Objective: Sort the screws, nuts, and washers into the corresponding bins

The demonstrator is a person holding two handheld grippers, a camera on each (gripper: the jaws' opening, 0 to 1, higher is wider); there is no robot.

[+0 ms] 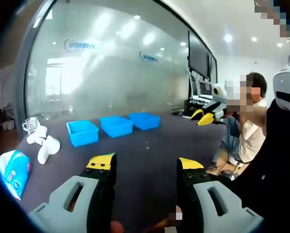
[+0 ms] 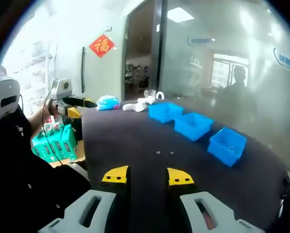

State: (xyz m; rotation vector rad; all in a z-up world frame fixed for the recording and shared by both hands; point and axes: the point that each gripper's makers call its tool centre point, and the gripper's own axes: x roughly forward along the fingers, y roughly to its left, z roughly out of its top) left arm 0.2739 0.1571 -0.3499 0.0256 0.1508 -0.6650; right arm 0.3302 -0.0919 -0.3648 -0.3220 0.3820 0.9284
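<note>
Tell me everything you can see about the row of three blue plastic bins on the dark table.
The three blue plastic bins are open-topped, square and shallow, with thin walls. They sit upright in a row on the dark table, close together with narrow gaps between them, near the frosted glass wall. In the left gripper view the row lies beyond the jaws, untouched by either gripper. Their contents cannot be made out. Two small pieces of hardware lie on the tabletop short of the bins.

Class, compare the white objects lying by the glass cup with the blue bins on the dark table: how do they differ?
The white objects are rounded, closed shapes, lying in a loose cluster; the blue bins are square-cornered, open-topped boxes, standing in a tidy row. The white objects lie near the table's end beside the glass cup; the blue bins line the side by the glass wall. Both rest on the table.
</note>
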